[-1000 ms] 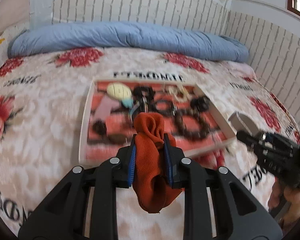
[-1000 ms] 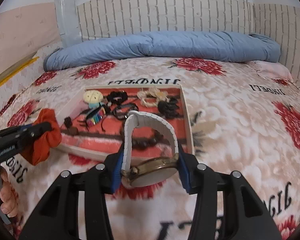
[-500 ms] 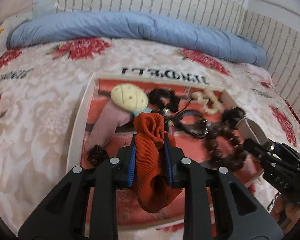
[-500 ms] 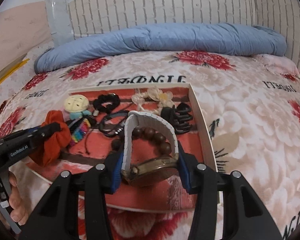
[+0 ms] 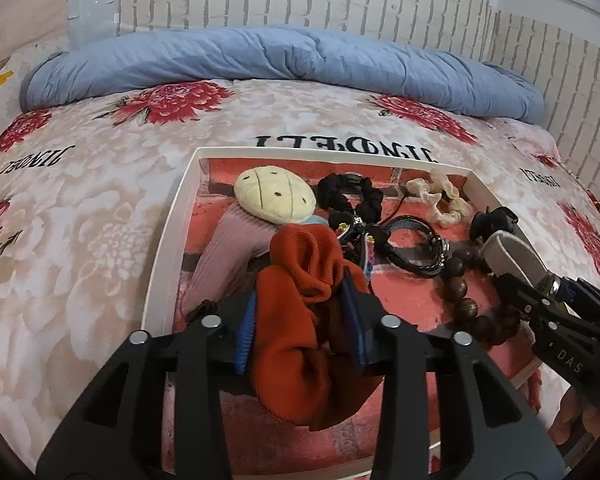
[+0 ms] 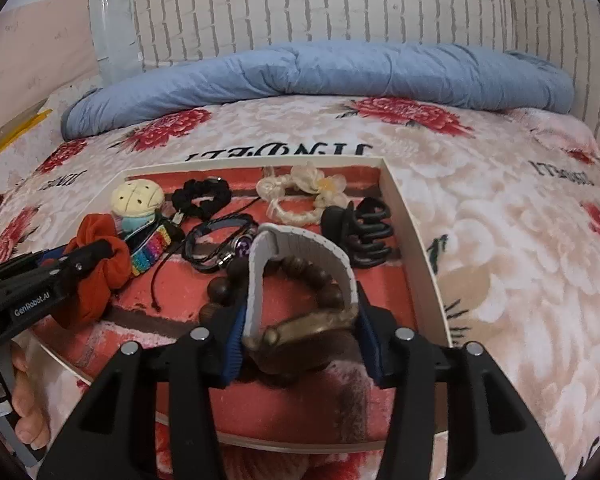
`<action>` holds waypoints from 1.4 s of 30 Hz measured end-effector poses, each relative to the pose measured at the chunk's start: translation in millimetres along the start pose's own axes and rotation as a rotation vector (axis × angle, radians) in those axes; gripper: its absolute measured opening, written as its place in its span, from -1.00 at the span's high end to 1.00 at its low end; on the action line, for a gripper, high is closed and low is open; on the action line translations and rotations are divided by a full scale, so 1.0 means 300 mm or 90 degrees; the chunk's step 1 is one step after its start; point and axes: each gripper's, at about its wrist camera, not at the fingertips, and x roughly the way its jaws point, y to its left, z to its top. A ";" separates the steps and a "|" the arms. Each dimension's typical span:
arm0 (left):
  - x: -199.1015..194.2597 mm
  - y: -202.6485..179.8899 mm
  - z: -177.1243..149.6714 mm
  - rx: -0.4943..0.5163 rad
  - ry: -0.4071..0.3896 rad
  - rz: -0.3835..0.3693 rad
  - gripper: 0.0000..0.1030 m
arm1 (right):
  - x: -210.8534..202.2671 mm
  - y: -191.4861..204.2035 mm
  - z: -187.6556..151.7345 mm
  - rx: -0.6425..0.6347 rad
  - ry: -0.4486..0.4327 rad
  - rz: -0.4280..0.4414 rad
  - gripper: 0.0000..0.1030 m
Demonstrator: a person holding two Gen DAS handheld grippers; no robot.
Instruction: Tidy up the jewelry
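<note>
Floral bedspread with upside-down lettering, rolled blue quilt along its far edge, white brick-pattern wall behind the quilt

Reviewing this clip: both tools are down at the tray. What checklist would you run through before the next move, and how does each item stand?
1. Left tool over the tray: ok.
2. Orange scrunchie released: ok. The jaws have just been opening, the pads look clear of it, and it sits between them.
3. Right tool over the tray: ok.
4. Watch released: cannot tell. It sits between the pads.
5. Bare spot under the watch: not ok. The wooden bead bracelet lies there.
</note>
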 end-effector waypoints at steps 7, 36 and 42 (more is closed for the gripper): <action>-0.057 0.006 -0.010 -0.002 0.000 0.011 -0.13 | -0.060 0.001 0.001 -0.004 0.009 0.027 -0.41; -0.807 -0.081 -0.530 0.005 -0.202 0.161 -0.90 | -0.700 -0.004 -0.446 0.004 -0.162 -0.002 -0.92; -0.814 -0.097 -0.589 0.010 -0.229 0.183 -0.90 | -0.711 0.007 -0.476 -0.005 -0.181 -0.004 -0.92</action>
